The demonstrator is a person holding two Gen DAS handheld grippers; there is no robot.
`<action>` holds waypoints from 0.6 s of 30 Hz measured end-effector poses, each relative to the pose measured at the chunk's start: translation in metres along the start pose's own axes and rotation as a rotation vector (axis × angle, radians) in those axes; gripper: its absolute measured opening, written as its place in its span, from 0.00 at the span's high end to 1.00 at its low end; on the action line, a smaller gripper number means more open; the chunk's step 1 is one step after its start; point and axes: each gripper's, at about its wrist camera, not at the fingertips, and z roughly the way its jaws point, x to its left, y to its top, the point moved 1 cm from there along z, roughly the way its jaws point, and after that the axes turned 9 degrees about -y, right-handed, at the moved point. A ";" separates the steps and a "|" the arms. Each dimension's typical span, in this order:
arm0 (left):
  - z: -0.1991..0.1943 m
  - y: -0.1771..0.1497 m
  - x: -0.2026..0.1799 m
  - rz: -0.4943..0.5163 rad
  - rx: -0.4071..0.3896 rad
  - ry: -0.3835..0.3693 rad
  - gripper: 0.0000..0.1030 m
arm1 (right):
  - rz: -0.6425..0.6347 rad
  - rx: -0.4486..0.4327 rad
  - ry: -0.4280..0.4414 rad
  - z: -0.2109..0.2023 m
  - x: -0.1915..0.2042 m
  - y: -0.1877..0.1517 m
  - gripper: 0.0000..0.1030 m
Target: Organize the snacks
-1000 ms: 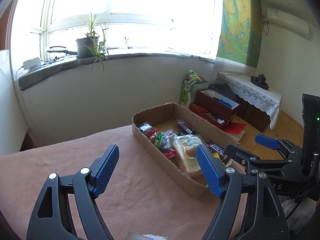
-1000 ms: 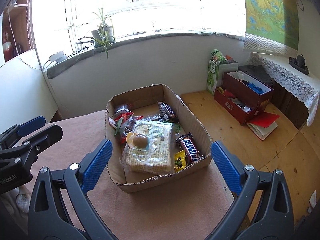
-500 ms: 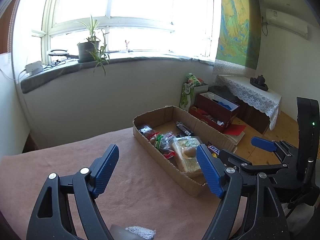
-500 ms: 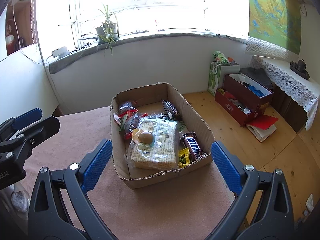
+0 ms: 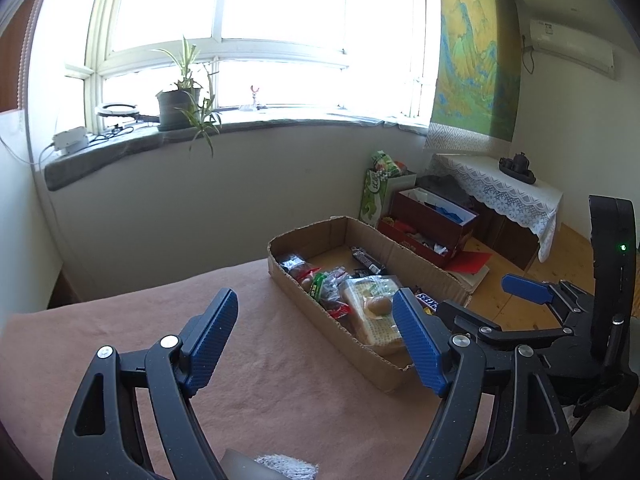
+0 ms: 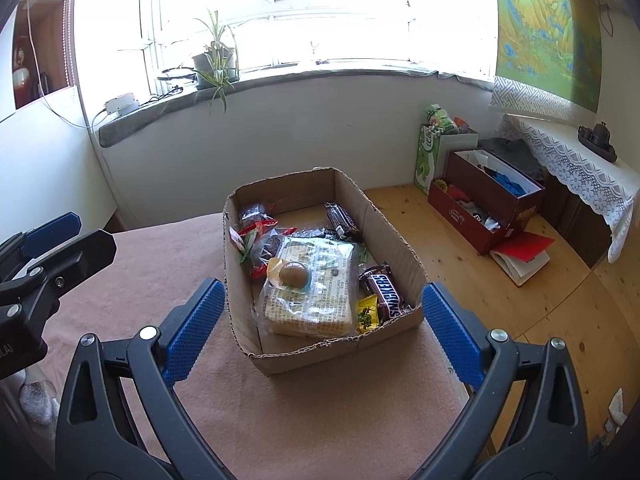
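On the pink blanket [image 6: 168, 264], the cardboard box [image 6: 396, 240] is sitting with a Snickers bar [image 6: 386, 290] and cracker pack [image 6: 316, 288] lying inside, while the left gripper [image 5: 316, 340] and right gripper [image 6: 320, 324] are hovering nearby, both spread wide and holding nothing.

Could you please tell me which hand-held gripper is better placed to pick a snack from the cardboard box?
Right. The right hand-held gripper is open and faces the cardboard box squarely; the left hand-held gripper points beside it.
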 end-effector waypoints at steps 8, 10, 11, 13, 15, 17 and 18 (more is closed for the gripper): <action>-0.004 0.001 0.001 -0.002 -0.005 0.001 0.22 | -0.001 0.000 0.001 -0.001 0.000 0.000 0.02; -0.004 0.001 0.001 -0.005 -0.005 0.000 0.22 | -0.003 -0.001 0.000 -0.001 0.001 0.000 0.02; -0.005 0.001 0.001 -0.006 -0.006 -0.001 0.22 | -0.003 -0.001 0.000 -0.001 0.001 0.000 0.02; -0.005 0.000 0.002 -0.008 -0.008 -0.002 0.22 | -0.003 -0.001 -0.001 -0.001 0.001 0.000 0.02; -0.006 -0.001 0.003 -0.009 -0.008 -0.001 0.22 | -0.006 0.000 -0.001 -0.002 0.002 -0.001 0.02; -0.006 -0.001 0.003 -0.010 -0.008 0.001 0.22 | -0.006 0.003 -0.002 -0.003 0.003 -0.001 0.02; -0.006 -0.001 0.004 -0.010 -0.007 0.001 0.22 | -0.007 0.005 -0.003 -0.003 0.005 -0.001 0.02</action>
